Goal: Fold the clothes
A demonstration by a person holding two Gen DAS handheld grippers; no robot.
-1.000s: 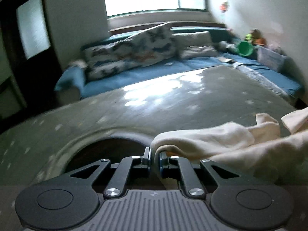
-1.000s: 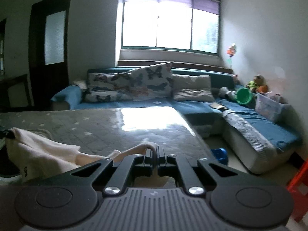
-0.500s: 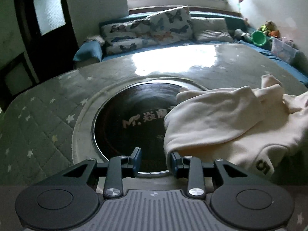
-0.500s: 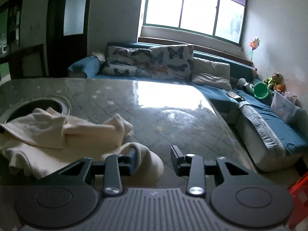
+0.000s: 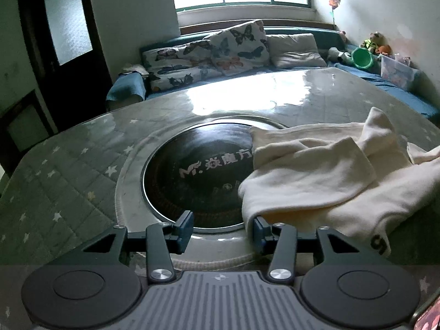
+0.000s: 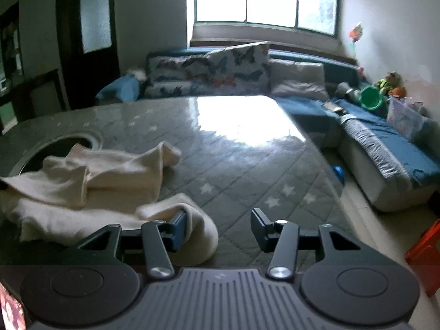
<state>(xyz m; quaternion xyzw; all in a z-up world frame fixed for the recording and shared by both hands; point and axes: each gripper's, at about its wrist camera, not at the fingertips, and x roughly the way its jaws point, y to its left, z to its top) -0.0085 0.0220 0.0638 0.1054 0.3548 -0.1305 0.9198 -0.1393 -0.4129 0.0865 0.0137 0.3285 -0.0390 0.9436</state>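
- Cream garment lies rumpled on the quilted table cover, one side spilling over the dark round inset w/ white lettering; a printed mark shows on its near edge.
- A sec ago both my grippers were pinched shut on cloth & held it up; now it's down on the table – so that was a carry-and-drop, not a finished fold.
- Left gripper: jaws about half apart & opening. Nothing betw. them; the garment's near edge just brushes the right-hand finger, no pinch.
- Right gripper: same, roughly half apart & opening. A rolled edge of the cloth bulges against the left-hand finger and into the gap, but the other pad is clear – released.
- In the right view the garment sits left of centre, sleeve-like end pointing away toward the sofa.
- Meaning, imo: fabric is bunched, layers overlapping, so it needs spreading flat before any real fold. Task is early.
- Next likely: re-grab two corners.
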